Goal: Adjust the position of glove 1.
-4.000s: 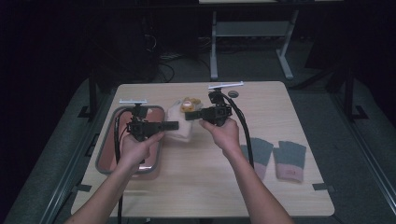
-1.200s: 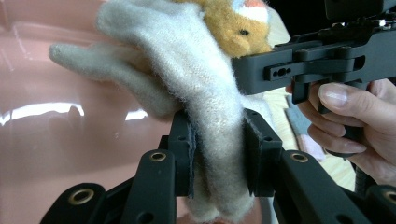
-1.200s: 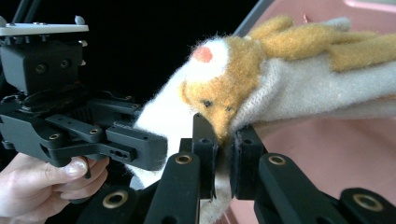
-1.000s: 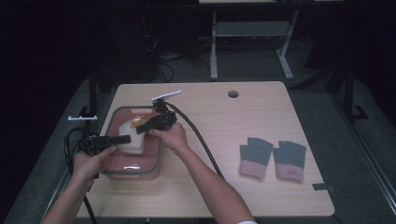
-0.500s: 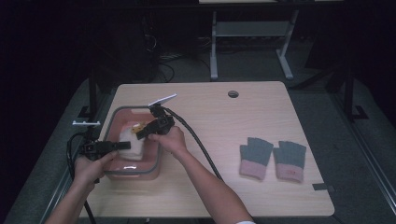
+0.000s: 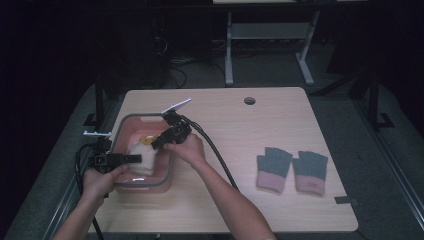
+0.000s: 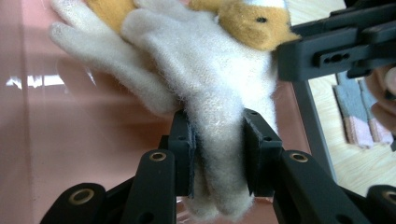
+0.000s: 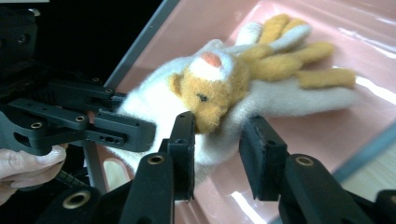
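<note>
A fuzzy white glove (image 6: 144,156) with an orange animal face (image 8: 210,93) lies in the pink tray (image 6: 169,167) at the table's left. My left gripper (image 7: 217,149) comes in from the tray's left side and is shut on the glove's white cuff (image 7: 219,116). My right gripper (image 8: 217,140) reaches in from the right, at the glove's face end (image 6: 150,142). Its jaws have just been opening, and the glove sits between them with the pads easing off it. A second glove with orange fingers (image 8: 299,70) lies under the first.
The tray has a grey rim (image 8: 140,42) and stands near the table's left edge. A pair of grey gloves with pink cuffs (image 6: 292,169) lies on the wooden table (image 6: 240,130) to the right. A cable hole (image 6: 249,100) sits at the back.
Both hands carried the fuzzy gloves from mid-table left into the tray. Over the last second the glove settled lower and the right jaws parted.
</note>
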{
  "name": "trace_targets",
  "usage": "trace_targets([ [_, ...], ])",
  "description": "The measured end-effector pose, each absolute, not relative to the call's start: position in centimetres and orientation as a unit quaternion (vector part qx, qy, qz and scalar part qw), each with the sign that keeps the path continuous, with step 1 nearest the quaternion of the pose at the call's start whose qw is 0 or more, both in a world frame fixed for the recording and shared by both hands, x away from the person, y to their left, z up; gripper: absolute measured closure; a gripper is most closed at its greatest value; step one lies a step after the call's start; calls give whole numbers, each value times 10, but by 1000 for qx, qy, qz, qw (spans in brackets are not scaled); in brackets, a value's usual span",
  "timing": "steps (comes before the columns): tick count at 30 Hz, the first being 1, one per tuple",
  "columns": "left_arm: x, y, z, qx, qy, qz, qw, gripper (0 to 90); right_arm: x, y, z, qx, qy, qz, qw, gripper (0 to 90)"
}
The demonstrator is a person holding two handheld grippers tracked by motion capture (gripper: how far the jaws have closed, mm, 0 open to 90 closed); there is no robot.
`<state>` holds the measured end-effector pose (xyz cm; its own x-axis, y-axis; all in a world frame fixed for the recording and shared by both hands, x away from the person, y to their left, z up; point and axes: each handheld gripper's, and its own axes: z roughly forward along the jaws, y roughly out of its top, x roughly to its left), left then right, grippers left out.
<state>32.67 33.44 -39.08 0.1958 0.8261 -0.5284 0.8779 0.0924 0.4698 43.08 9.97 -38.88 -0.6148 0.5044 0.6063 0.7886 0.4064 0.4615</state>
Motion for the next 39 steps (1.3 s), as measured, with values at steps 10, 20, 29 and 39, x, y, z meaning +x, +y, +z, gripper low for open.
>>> trace_targets([
  [10,329,333,-397,679,642,-42,353,657,433,87,-383,-400,-810,-390,178,654],
  [20,330,337,-380,689,639,1,342,526,430,84,-380,-394,-808,-399,180,660],
  [29,335,327,-384,701,627,-2,340,614,429,74,-372,-388,-804,-412,184,651],
  [39,332,310,-365,700,602,31,383,545,430,48,-368,-397,-788,-431,191,591],
])
